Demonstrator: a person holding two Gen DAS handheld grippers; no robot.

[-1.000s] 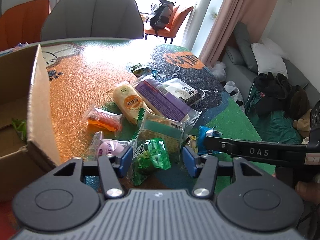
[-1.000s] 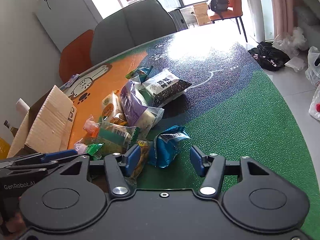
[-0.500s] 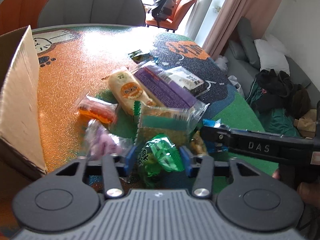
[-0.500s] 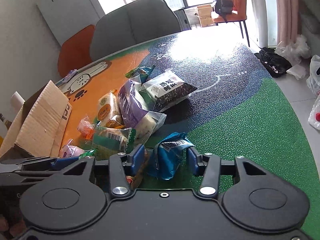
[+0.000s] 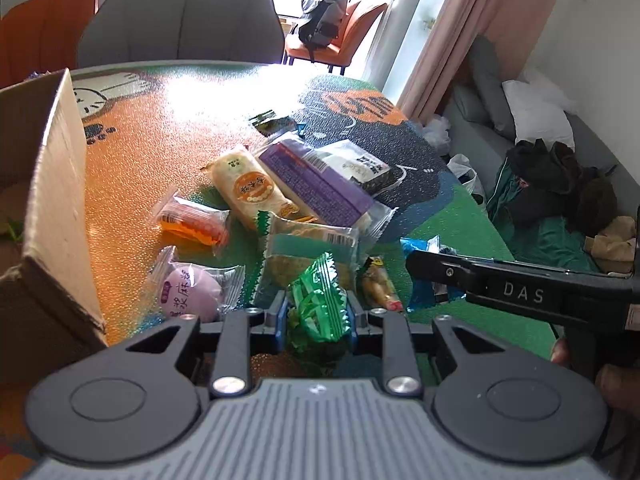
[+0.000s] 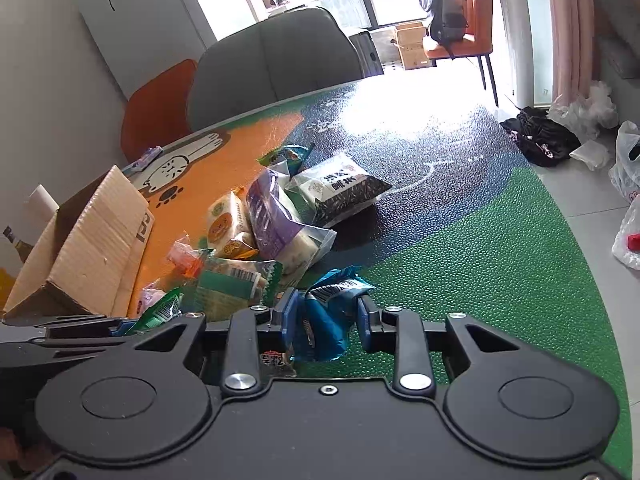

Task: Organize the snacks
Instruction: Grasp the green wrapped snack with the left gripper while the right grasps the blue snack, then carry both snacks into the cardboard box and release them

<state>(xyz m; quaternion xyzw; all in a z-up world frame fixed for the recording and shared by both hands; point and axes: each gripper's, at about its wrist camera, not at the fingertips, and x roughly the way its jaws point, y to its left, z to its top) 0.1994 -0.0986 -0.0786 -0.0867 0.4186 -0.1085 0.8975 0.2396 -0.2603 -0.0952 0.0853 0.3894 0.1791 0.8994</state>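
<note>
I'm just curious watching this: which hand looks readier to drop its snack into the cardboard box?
Probably the left. The left gripper is closing on the green packet right beside the cardboard box. The right gripper, closing on the blue packet, sits farther away.

Green tabletop (image 6: 480, 264) right of snack pile (image 6: 276, 232) lies open.

Cardboard box (image 5: 48, 200) cut off at left edge, its contents mostly hidden
</note>
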